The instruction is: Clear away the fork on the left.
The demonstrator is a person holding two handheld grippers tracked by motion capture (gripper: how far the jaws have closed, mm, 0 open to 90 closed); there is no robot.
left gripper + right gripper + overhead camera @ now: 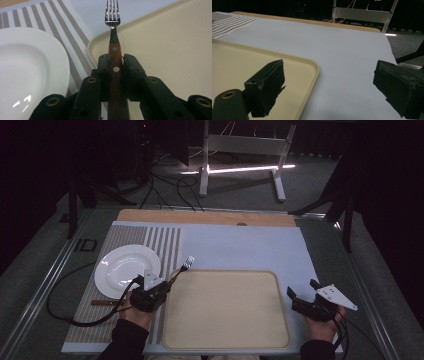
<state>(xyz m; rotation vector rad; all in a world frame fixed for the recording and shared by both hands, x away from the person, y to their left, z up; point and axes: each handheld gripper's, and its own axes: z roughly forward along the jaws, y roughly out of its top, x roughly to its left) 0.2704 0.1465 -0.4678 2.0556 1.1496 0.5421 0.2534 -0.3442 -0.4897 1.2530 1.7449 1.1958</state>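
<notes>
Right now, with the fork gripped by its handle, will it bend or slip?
The fork looks like rigid metal with a riveted wooden handle, so bending seems unlikely. The left gripper clamps its smooth handle, tines far ahead; it might pivot slightly.

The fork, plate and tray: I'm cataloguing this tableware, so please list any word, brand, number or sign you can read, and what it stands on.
None: no readable text.
Fork: wooden handle with plain metal rivets, no stamp visible.
Plate: plain white, ribbed rim.
Tray: plain beige.
Striped placemat: stripes, no lettering.
</notes>
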